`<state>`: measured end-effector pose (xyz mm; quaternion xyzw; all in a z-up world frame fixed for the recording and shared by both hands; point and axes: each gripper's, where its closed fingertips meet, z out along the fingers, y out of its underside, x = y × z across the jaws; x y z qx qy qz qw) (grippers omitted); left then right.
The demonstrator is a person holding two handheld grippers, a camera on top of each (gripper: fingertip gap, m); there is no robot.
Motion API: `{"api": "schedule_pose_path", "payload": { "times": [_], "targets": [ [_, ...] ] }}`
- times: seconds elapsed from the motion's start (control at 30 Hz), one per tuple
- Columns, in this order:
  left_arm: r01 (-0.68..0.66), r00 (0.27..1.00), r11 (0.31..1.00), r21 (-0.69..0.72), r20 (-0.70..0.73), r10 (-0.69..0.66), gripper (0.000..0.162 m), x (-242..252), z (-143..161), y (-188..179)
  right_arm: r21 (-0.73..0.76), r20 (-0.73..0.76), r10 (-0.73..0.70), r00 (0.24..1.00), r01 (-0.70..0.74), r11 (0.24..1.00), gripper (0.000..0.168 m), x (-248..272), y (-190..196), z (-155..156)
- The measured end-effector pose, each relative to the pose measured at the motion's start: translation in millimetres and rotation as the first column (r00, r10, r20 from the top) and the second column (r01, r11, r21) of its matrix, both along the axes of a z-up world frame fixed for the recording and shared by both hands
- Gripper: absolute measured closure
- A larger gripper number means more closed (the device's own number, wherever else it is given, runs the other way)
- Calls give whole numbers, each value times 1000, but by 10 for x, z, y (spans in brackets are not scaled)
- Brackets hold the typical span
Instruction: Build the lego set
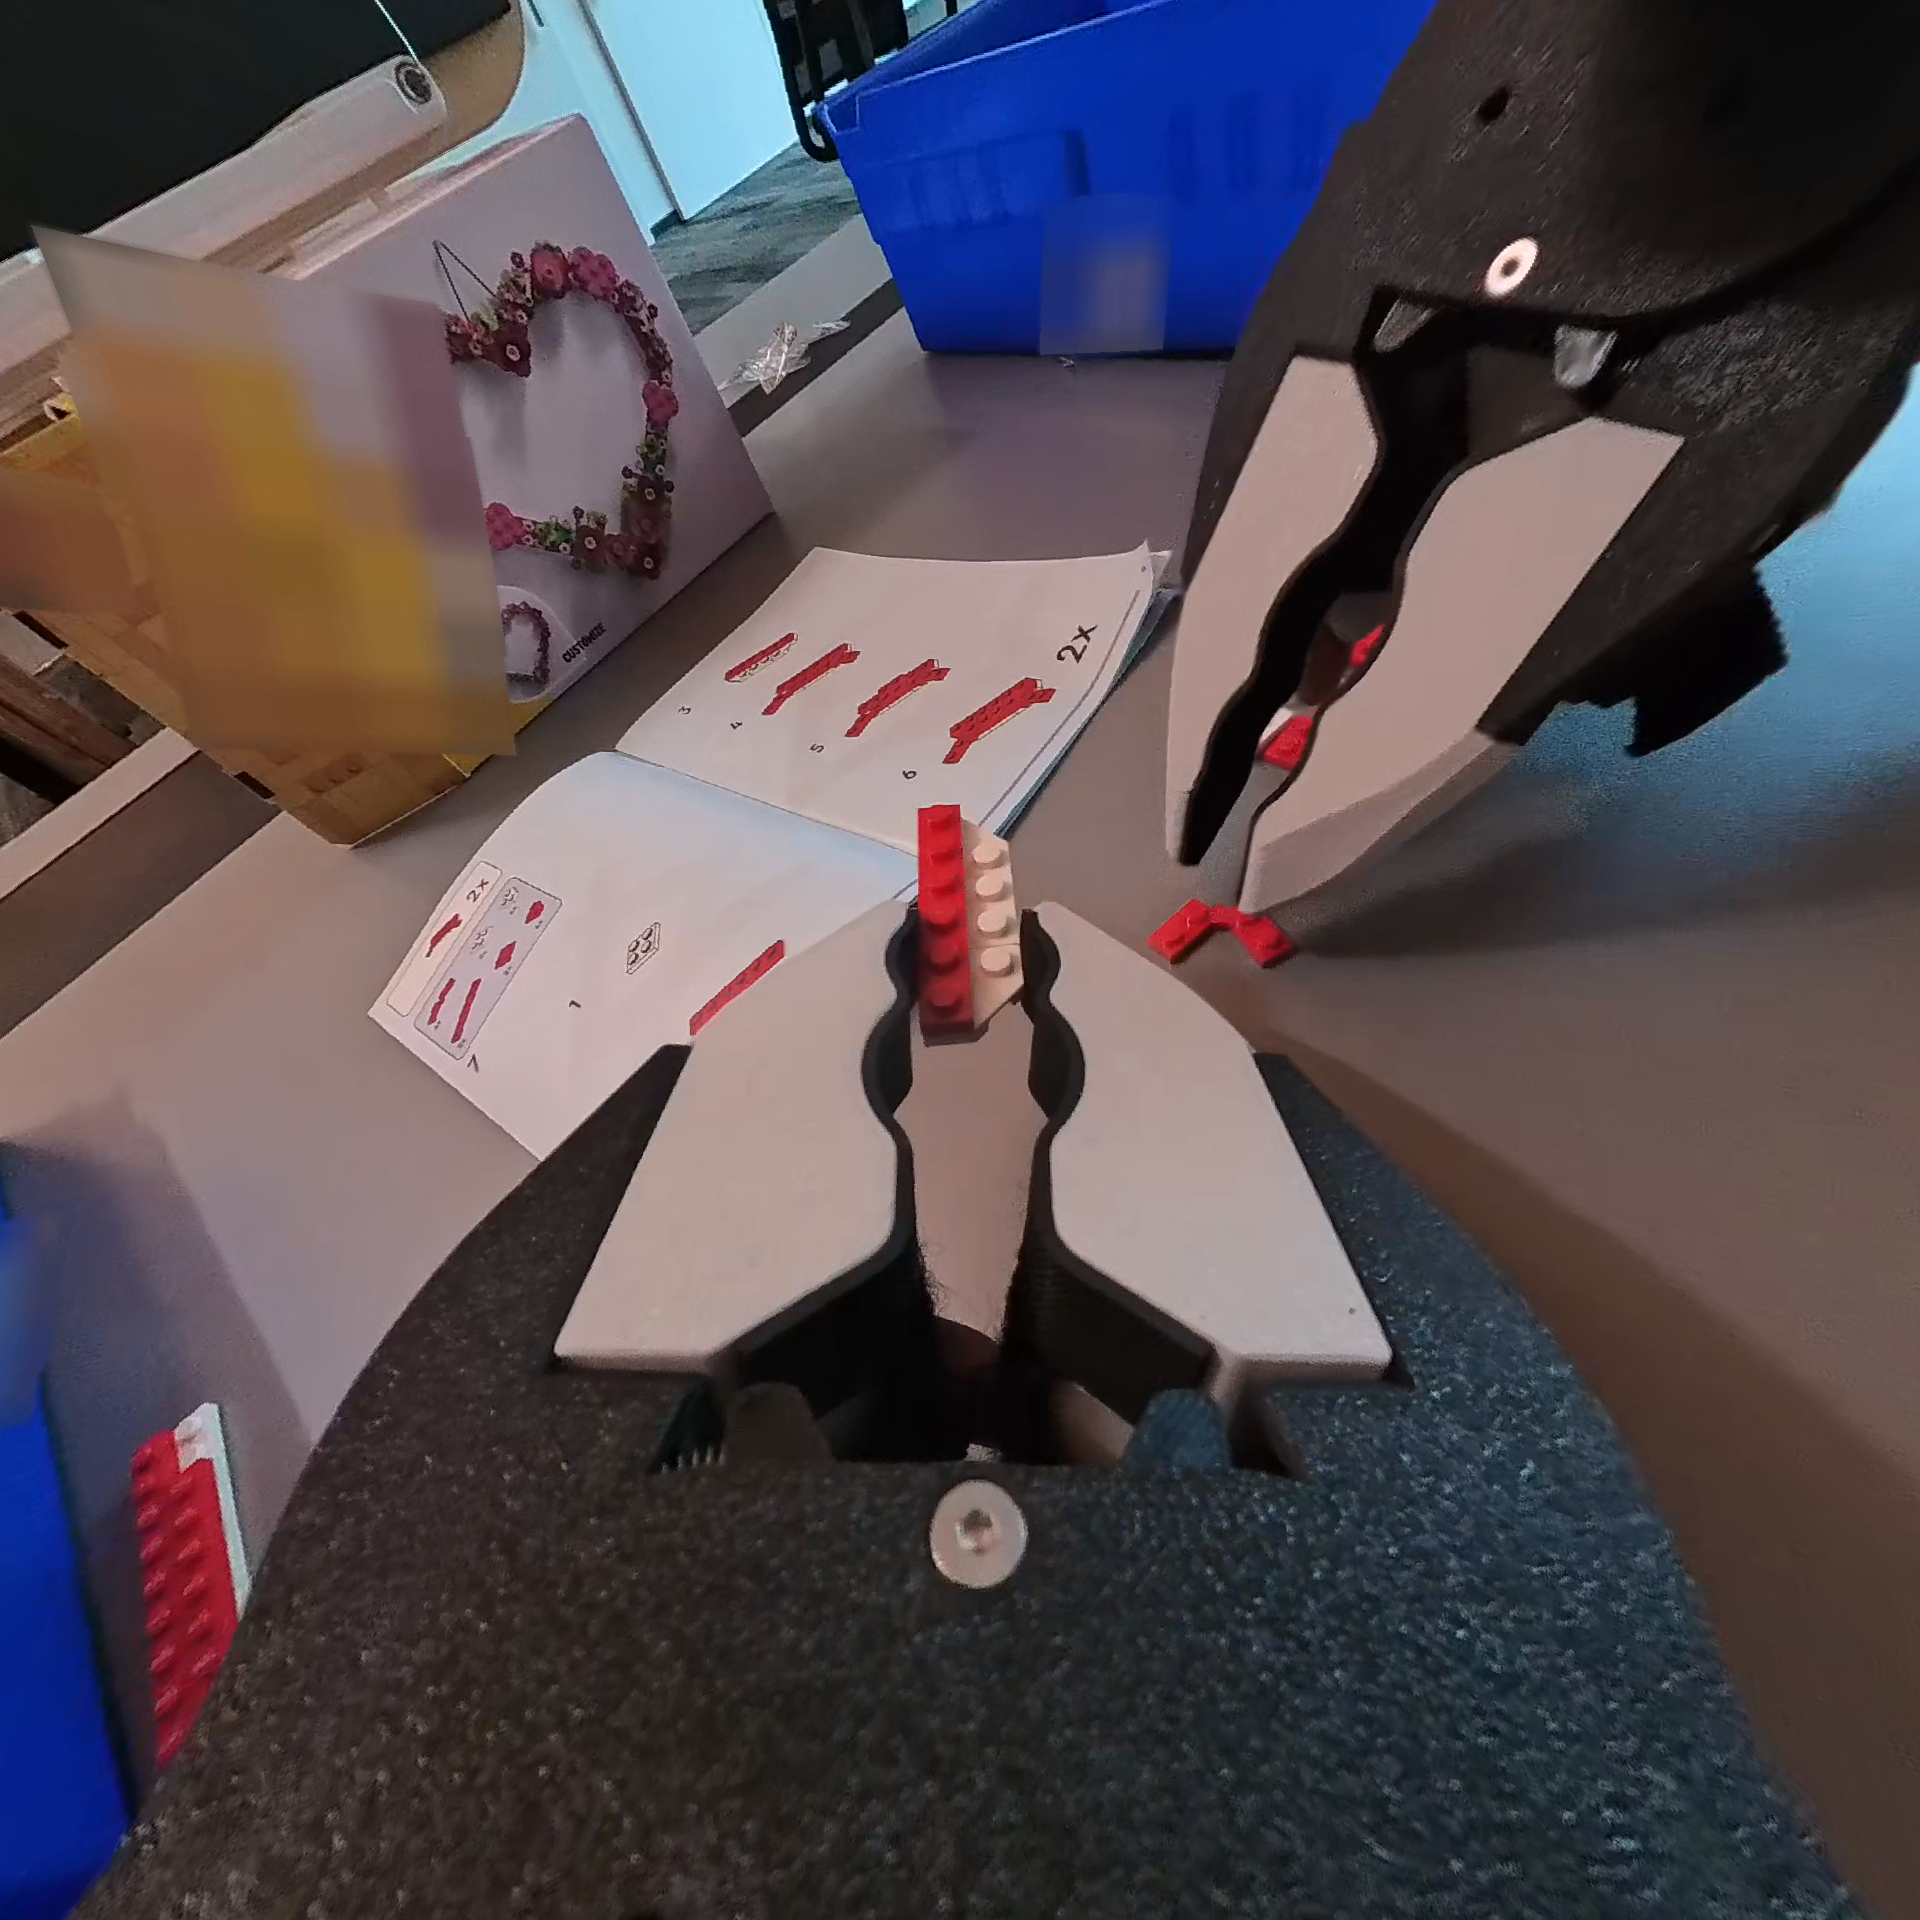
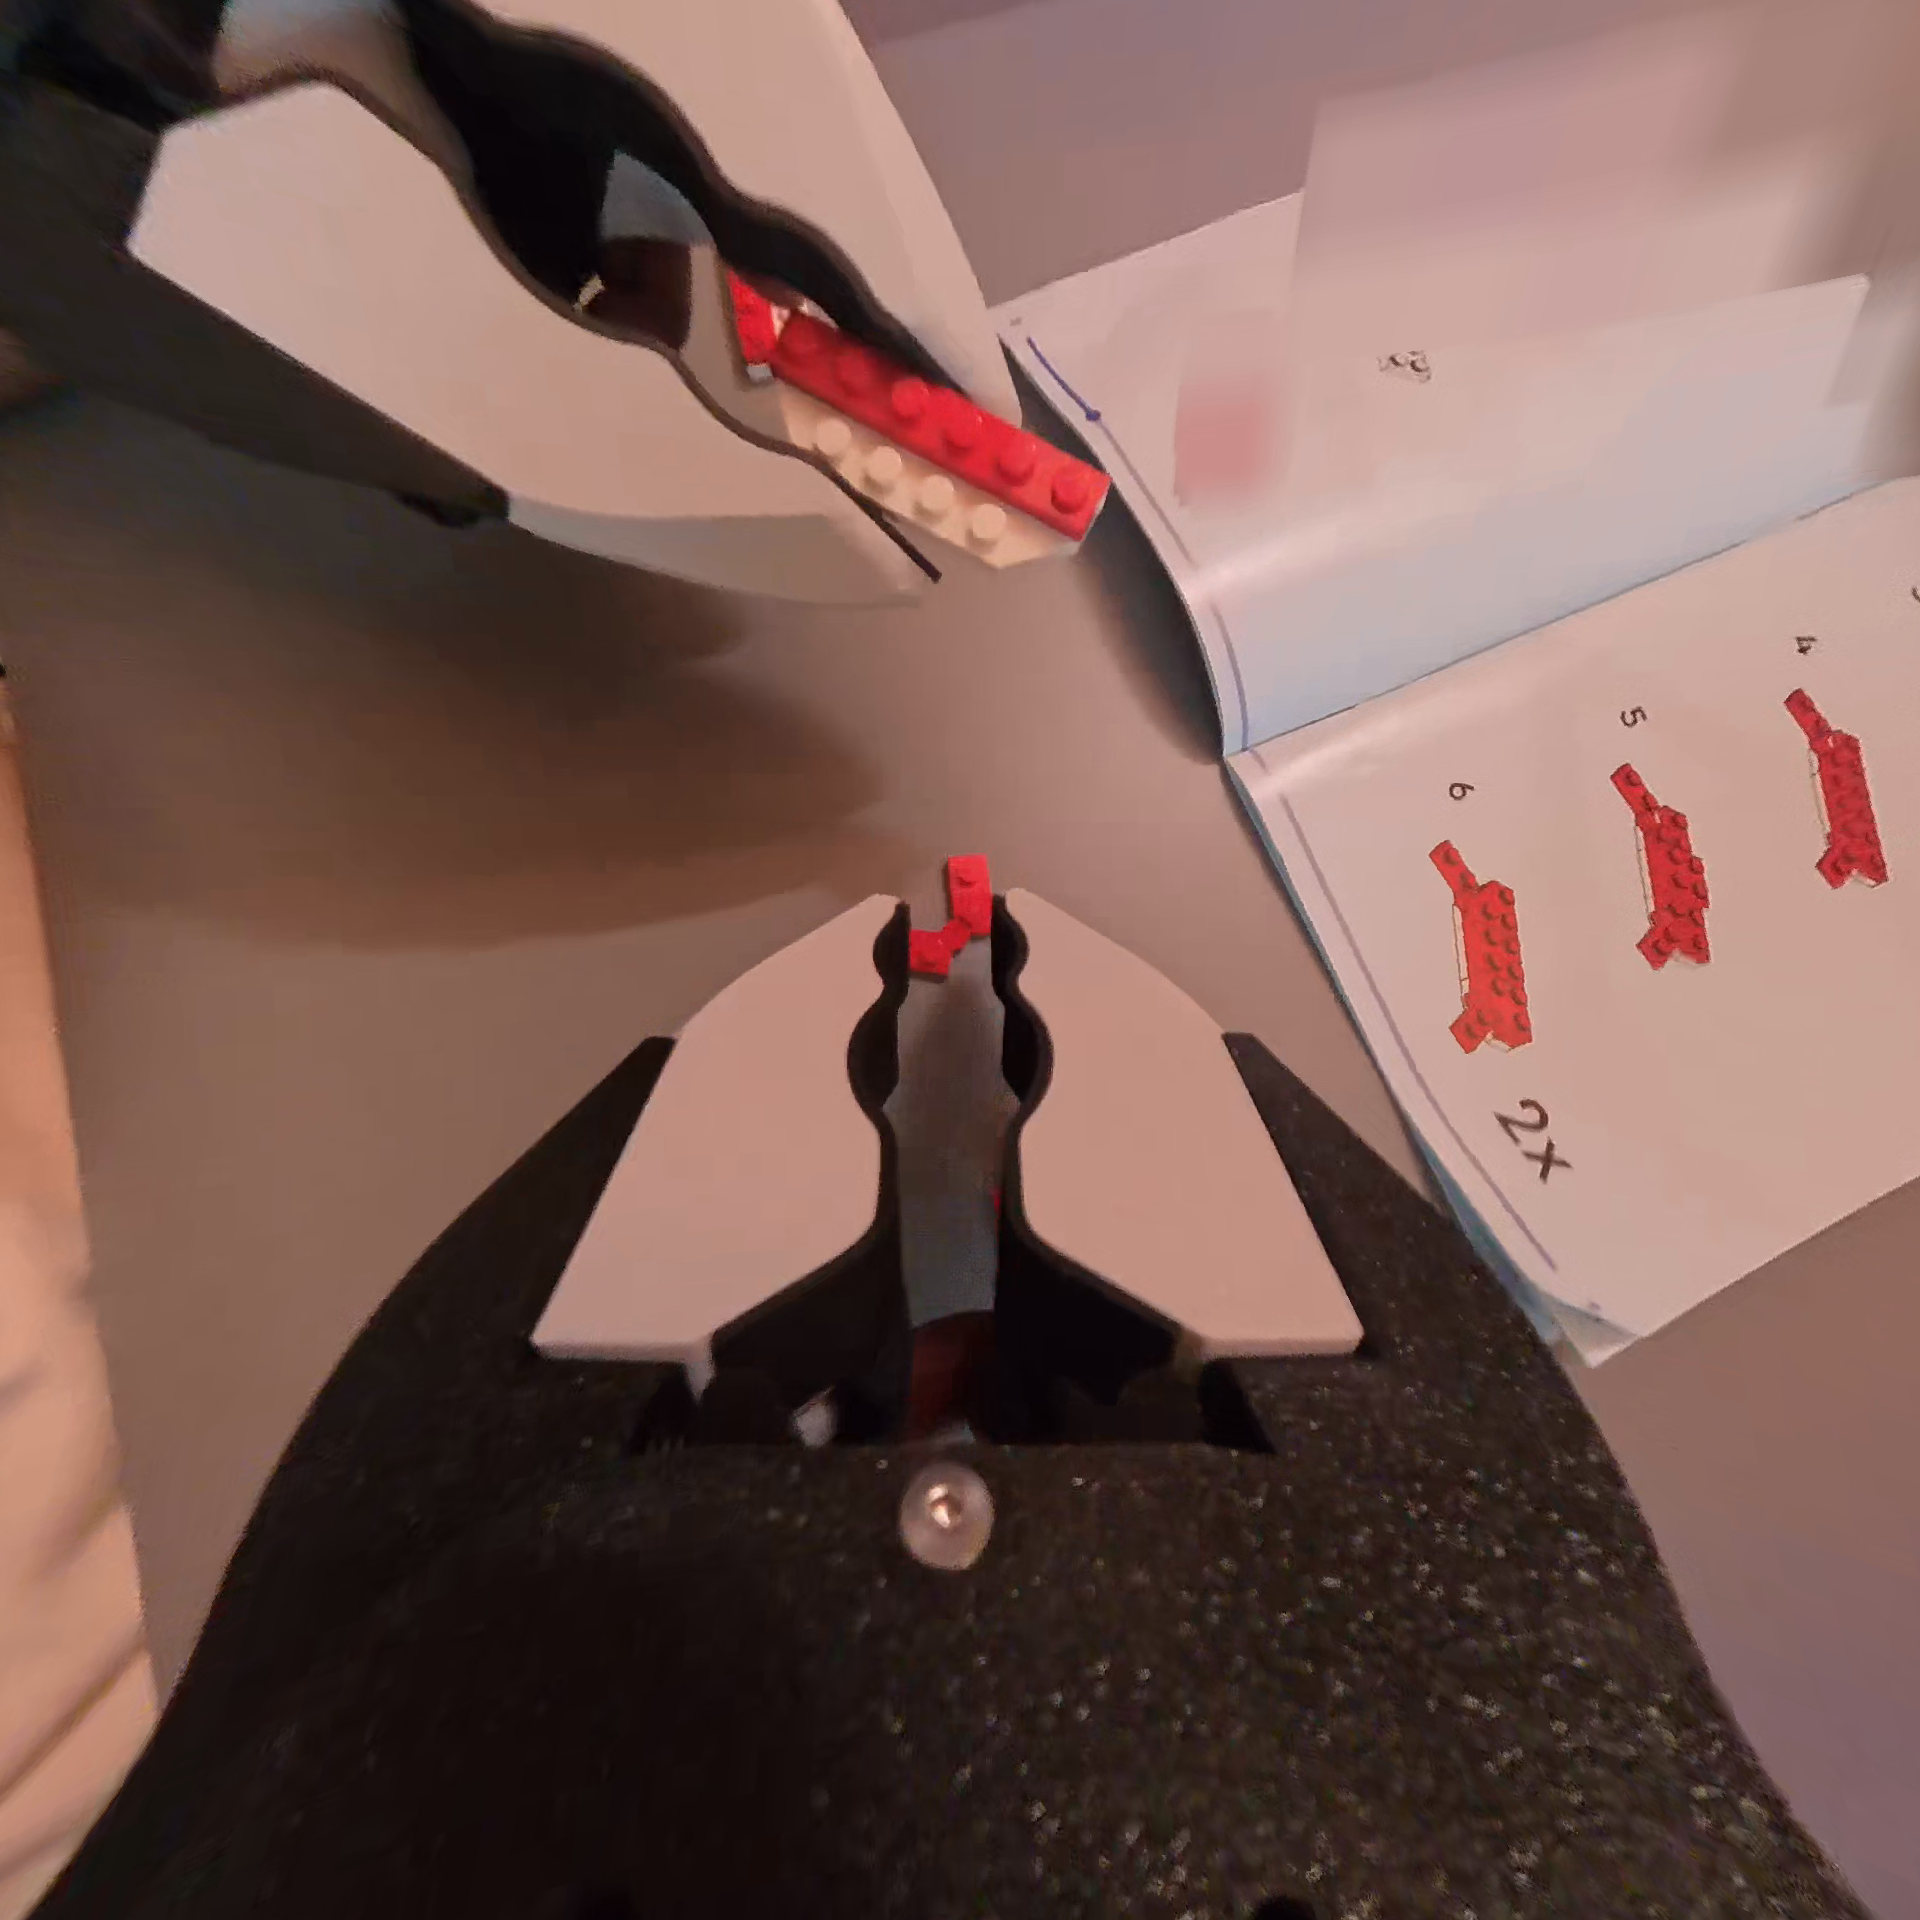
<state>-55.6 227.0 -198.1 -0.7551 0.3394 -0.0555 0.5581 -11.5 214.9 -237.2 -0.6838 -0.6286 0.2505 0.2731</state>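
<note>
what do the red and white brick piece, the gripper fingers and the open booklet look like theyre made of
Red and white brick piece: hard moulded plastic, slightly glossy, with crisp round studs.
Left gripper fingers: rigid matte grey faces over black wavy edges, probably printed plastic; the speckled black body looks likewise.
Booklet: thin printed paper, its pages curving at the fold and lying flat on the table.

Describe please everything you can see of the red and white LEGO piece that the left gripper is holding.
The red and white LEGO assembly is a long, narrow red plate with one row of studs joined side by side to a shorter white plate with angled ends. It looks like glossy hard plastic. The left gripper is shut on its rear end, so the front end sticks out past the fingertips, studs facing the camera. It is held in the air above the grey table, near the open instruction booklet. Only the gripper touches it.
</note>
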Motion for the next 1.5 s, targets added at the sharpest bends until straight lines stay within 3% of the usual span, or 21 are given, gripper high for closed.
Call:
{"api": "schedule_pose_path", "payload": {
  "times": [0.17, 0.3, 0.53, 0.7, 0.93, 1.03, 1.17, 1.3, 1.37, 1.43, 1.47, 1.5],
  "targets": [
    [9, 1000, 1000, -3, -3, -9, 144, 26, -11, -7, -26, 41, -212, 976, 213, 977, 147, 43, 60, -100],
    [16, 1000, 1000, -4, 0, -16, 144, 40, -14, -12, -49, 10, -275, 961, 275, 960, 151, -29, 75, -105],
    [13, 1000, 1000, -4, 5, -13, 144, 28, -5, -5, -57, -22, -232, 973, 230, 971, 149, -72, 54, 2],
    [17, 1000, 1000, -8, 0, -17, 144, 33, -17, -9, -72, 23, -218, 976, 219, 973, 149, -127, 63, -101],
    [22, 1000, 1000, -9, 9, -22, 144, 33, -8, -14, -27, 78, -90, 993, 93, 995, 147, 12, 8, -46],
    [22, 1000, 1000, -11, 7, -22, 144, 33, -13, -14, -87, 52, -49, 997, 53, 995, 150, 9, -35, 2],
    [24, 1000, 1000, -12, 2, -24, 144, 36, -21, -15, -68, 144, -7, 989, 17, 998, 150, 103, -14, -98],
    [30, 1000, 999, -13, 2, -30, 144, 45, -24, -20, -83, 124, 118, 985, -109, 991, 144, 138, -166, -37],
    [33, 999, 999, -14, 5, -33, 144, 50, -22, -24, -107, 3, 186, 983, -185, 977, 139, 75, -267, 104],
    [35, 999, 999, -16, 10, -35, 144, 53, -22, -25, -134, -32, 129, 991, -132, 982, 140, 66, -191, 148],
    [35, 999, 999, -17, 11, -35, 144, 52, -21, -24, -104, 26, 106, 994, -103, 989, 140, 130, -116, 98],
    [35, 999, 999, -16, 11, -35, 144, 52, -21, -24, -55, -19, 121, 993, -122, 991, 140, 122, -101, 174]
  ]
}}
